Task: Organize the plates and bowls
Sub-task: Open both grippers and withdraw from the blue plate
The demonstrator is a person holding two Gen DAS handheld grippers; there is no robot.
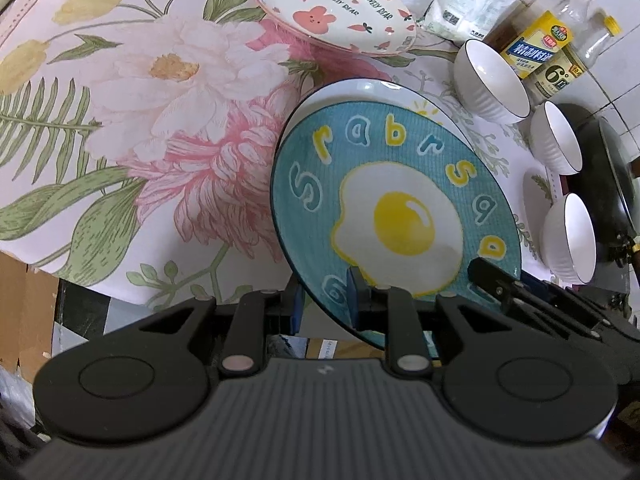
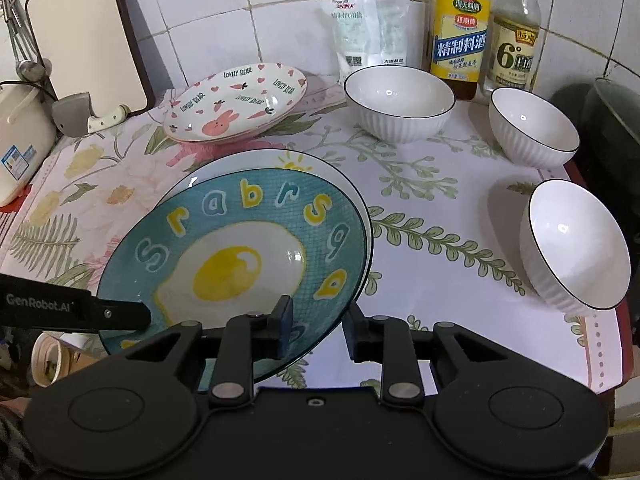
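A teal plate with a fried-egg picture (image 1: 400, 208) (image 2: 240, 248) is held tilted over a pale plate with a sun drawing (image 2: 288, 162) on the floral tablecloth. My left gripper (image 1: 324, 304) is shut on its near rim, and one of its fingers (image 2: 100, 312) shows at the plate's left edge. My right gripper (image 2: 316, 326) straddles the rim further right with a gap at its pads, so it is open; it also shows in the left wrist view (image 1: 496, 284). Three white ribbed bowls (image 2: 400, 100) (image 2: 532, 128) (image 2: 576, 244) stand apart at the right. A bunny plate (image 2: 236, 100) lies at the back.
Two bottles (image 2: 458, 28) (image 2: 516, 32) and a white bag (image 2: 368, 28) stand against the tiled wall. A dark pan (image 1: 608, 176) sits at the far right. A cutting board (image 2: 84, 40) leans at the back left. The table's front edge (image 2: 520, 376) is close.
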